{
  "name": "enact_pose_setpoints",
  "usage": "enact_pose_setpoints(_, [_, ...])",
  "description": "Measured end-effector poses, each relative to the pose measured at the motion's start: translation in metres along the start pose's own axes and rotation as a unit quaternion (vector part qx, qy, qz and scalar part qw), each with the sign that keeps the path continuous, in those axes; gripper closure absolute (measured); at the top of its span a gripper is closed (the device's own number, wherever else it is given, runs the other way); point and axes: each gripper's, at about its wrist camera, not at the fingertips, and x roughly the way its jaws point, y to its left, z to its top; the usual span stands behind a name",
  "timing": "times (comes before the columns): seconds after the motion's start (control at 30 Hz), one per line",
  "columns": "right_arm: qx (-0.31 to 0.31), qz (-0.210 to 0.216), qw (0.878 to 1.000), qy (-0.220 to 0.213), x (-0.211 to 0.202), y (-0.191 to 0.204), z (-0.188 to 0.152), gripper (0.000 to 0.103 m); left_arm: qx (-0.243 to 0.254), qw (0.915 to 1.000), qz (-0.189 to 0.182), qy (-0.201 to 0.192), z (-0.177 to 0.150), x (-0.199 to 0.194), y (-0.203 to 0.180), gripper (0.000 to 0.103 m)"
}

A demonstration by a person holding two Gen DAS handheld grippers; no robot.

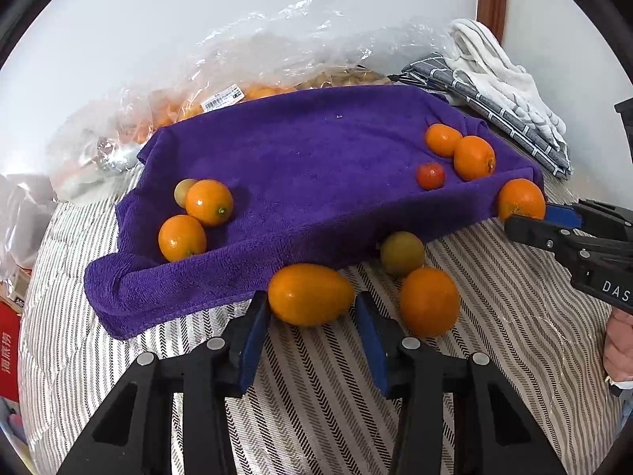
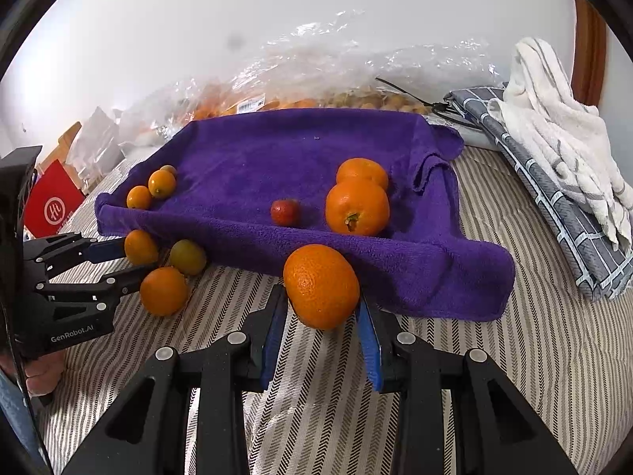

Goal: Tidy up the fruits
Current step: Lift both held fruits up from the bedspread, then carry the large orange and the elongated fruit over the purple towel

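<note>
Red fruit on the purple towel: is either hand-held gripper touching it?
No. The small red fruit lies alone mid-towel, while the right hand-held gripper brackets an orange at the towel's near edge.

Black grippers, blue pads

Left gripper [image 1: 312,316] matte black, silver screws, "GenRobot.AI" lettering; right gripper [image 2: 320,328] alike, "DAS" at three o'clock; bare skin on hand [image 2: 41,372].

Legible markings noted. The left tongs [image 2: 130,263], seen from the right wrist view, carry white lettering "GenRobot.AI" on the black body. The right tongs [image 1: 526,217], seen from the left wrist view, show "DAS", cut off at the frame edge. A red box [image 2: 51,206] bears a white circled logo. The white barcode label [image 2: 250,105] on the plastic bag [image 2: 316,71] is unreadable.
</note>
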Motion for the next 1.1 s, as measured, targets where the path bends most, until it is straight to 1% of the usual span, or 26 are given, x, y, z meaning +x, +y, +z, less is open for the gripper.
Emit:
enact_pose_setpoints(0.2, [0.000, 0.000, 1.000, 0.001, 0.000, 0.000, 0.000, 0.068, -0.010, 0.9999, -0.010, 0.003, 0.001, 0.002, 0.000, 0.061])
enact_pose_setpoints(0.43, [-0.005, 0.000, 1.000, 0.001, 0.001, 0.000, -0.001, 0.068, -0.022, 0.9997, -0.009, 0.000, 0.004, 0.004, -0.001, 0.062])
enact_pose_setpoints(0.53, [-0.005, 0.004, 1.000, -0.005, -0.001, -0.001, -0.001, 0.068, -0.030, 0.9991, -0.020, -0.020, 0.004, -0.003, 0.000, 0.062])
enact_pose_setpoints(0.63, [-0.010, 0.009, 1.000, -0.016, -0.006, 0.002, -0.001, 0.068, -0.034, 0.9984, -0.022, -0.039, 0.003, -0.012, 0.003, 0.062])
enact_pose_setpoints(0.77, [-0.016, 0.027, 0.999, -0.039, -0.015, 0.005, -0.001, 0.068, -0.048, 0.9960, -0.046, -0.060, 0.003, -0.022, 0.008, 0.062])
enact_pose_setpoints(0.87, [-0.011, 0.035, 0.998, -0.057, -0.023, 0.003, 0.000, 0.068, -0.063, 0.9935, -0.054, -0.078, 0.005, -0.029, 0.014, 0.062])
enact_pose_setpoints(0.97, [-0.003, 0.036, 0.997, -0.069, -0.028, 0.000, 0.000, 0.068, -0.079, 0.9908, -0.060, -0.091, 0.005, -0.034, 0.021, 0.062])
enact_pose_setpoints(1.1, [0.001, 0.029, 0.997, -0.074, -0.029, -0.002, -0.001, 0.068, -0.097, 0.9880, -0.060, -0.104, 0.004, -0.038, 0.031, 0.062])
